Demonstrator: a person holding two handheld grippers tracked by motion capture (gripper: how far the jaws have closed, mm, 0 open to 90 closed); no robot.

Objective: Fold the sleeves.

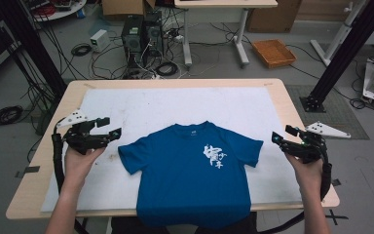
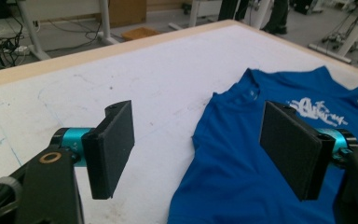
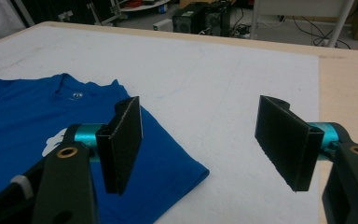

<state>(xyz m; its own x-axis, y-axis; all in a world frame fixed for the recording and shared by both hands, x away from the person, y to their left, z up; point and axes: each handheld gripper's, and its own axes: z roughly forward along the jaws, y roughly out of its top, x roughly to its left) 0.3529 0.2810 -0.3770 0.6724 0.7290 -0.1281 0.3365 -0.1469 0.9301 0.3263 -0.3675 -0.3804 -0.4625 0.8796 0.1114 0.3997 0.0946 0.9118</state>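
Both claws spread, holding nothing: left claw point(image 1: 108, 127) beside one sleeve, right claw point(image 1: 282, 136) beside the other. Blue T-shirt point(image 1: 195, 170) lies flat, print up, centred on the white surface point(image 1: 175, 105), hem over the near edge. I judge I'm flanking it to reach both sleeves.

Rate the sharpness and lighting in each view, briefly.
High view: soft and low in detail, lit evenly, the blue T-shirt casting no hard shadow on the white mat. Left gripper view: the left tongs and shirt print are fairly sharp, the background room hazy. Right gripper view: the right tongs look crisp, with no glare.
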